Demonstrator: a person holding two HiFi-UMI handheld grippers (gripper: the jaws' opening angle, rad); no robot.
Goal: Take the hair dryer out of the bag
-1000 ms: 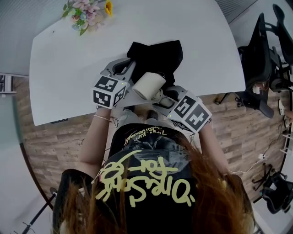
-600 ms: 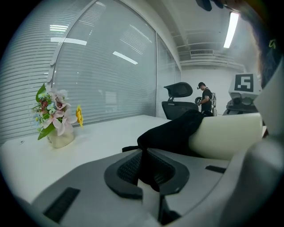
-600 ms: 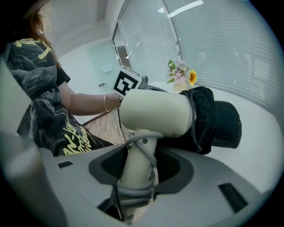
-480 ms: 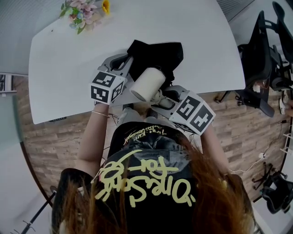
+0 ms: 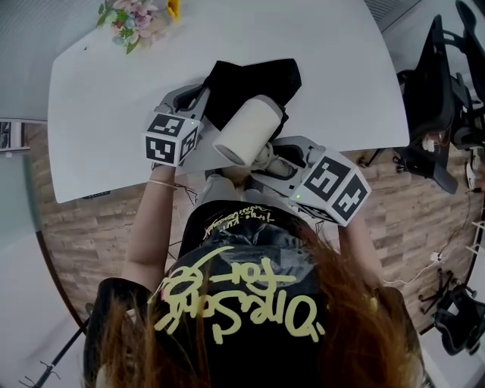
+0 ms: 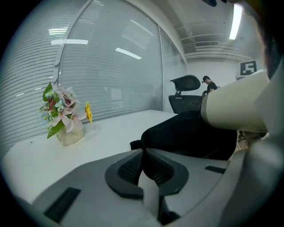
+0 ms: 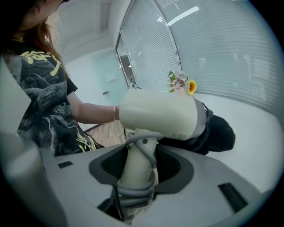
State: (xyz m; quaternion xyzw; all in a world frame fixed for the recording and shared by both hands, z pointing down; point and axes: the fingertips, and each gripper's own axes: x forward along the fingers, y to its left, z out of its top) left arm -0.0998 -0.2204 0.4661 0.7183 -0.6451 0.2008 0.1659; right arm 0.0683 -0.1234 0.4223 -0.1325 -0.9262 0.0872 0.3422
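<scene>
My right gripper (image 7: 140, 148) is shut on the handle of a cream hair dryer (image 7: 157, 115), which has a grey cord wound round it. In the head view the hair dryer (image 5: 246, 130) hangs above the near table edge, its front end still at the mouth of the black bag (image 5: 254, 83). The bag lies on the white table (image 5: 106, 114). At the bag's left edge my left gripper (image 6: 143, 153) pinches the black cloth, its jaws closing the last bit. From the left gripper view the hair dryer (image 6: 235, 108) shows at the right above the bag (image 6: 186, 137).
A vase of flowers (image 5: 140, 19) stands at the table's far left corner. Black office chairs (image 5: 439, 98) stand on the floor to the right of the table. The person's body is close against the near table edge.
The right gripper has lifted the hair dryer higher and further out of the bag. The left gripper has stayed pinched at the bag's edge.
</scene>
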